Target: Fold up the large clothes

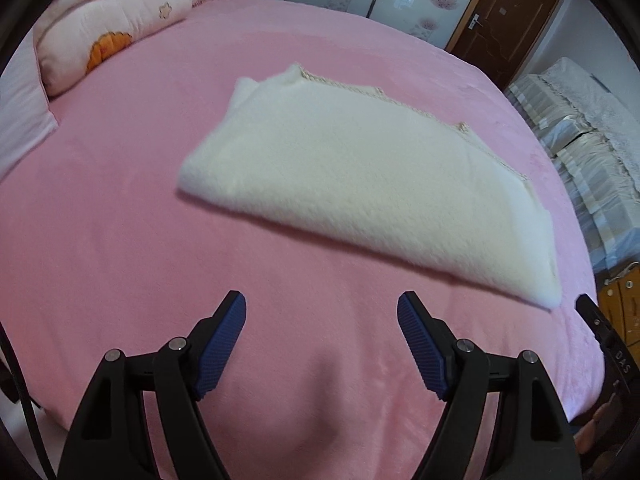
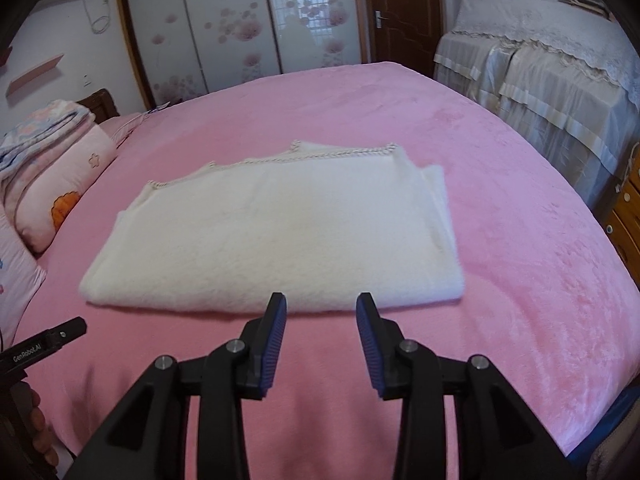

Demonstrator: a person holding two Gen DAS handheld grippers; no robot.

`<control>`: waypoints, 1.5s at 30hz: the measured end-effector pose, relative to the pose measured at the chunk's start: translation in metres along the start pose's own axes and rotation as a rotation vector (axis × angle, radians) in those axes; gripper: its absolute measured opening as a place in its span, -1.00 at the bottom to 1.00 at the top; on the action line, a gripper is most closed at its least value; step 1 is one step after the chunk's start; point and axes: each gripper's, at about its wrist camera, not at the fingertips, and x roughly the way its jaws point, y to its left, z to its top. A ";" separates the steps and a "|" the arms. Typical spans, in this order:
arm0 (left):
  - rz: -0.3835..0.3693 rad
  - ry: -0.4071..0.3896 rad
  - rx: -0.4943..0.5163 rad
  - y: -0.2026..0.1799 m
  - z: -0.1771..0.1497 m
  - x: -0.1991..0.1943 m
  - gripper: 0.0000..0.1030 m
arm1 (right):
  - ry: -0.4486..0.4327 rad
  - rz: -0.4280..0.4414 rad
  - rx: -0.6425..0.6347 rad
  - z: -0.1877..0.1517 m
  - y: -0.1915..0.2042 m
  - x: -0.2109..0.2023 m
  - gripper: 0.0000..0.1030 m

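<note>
A bedroom: a wide bed (image 2: 500, 200) under a pink fleece cover fills both views, with flowered sliding wardrobe doors (image 2: 240, 28) and a brown door (image 2: 404, 12) behind it.

The white fleecy garment (image 2: 276, 240) lies folded into a flat, thick rectangle near the middle of the bed, its crocheted trim on the far edge and its rounded fold toward the camera. It looks laid there so each side can be reached from the bed's near edge; by my reading the fold is largely done.

The right tool (image 2: 321, 306) hangs just short of the garment's near fold, jaws partly apart with nothing between them. The left tool (image 1: 321, 304) is off the garment's near left corner, jaws standing wide and empty, clear of the cloth. Neither touches the garment.

Outward from the garment, bare pink cover runs on every side, widest in front and to its right. To its left sit a pink pillow (image 2: 60, 184) and stacked bedding; beyond its right side, past the bed edge, stands covered furniture (image 2: 552, 92).
</note>
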 end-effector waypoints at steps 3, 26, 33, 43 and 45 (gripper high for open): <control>-0.059 0.041 -0.029 0.004 -0.005 0.015 0.49 | 0.022 0.011 -0.014 -0.003 0.011 0.009 -0.29; -0.513 -0.093 -0.396 0.055 0.022 0.121 0.49 | 0.107 0.030 -0.066 -0.014 0.040 0.062 -0.29; -0.523 -0.139 -0.441 0.061 0.048 0.144 0.49 | 0.107 0.026 -0.078 -0.011 0.043 0.077 -0.29; -0.347 -0.225 -0.359 0.036 0.088 0.145 -0.05 | 0.027 0.010 -0.137 0.021 0.058 0.099 -0.29; -0.234 -0.247 -0.250 0.020 0.093 0.135 -0.51 | 0.015 -0.002 -0.163 0.028 0.065 0.108 -0.30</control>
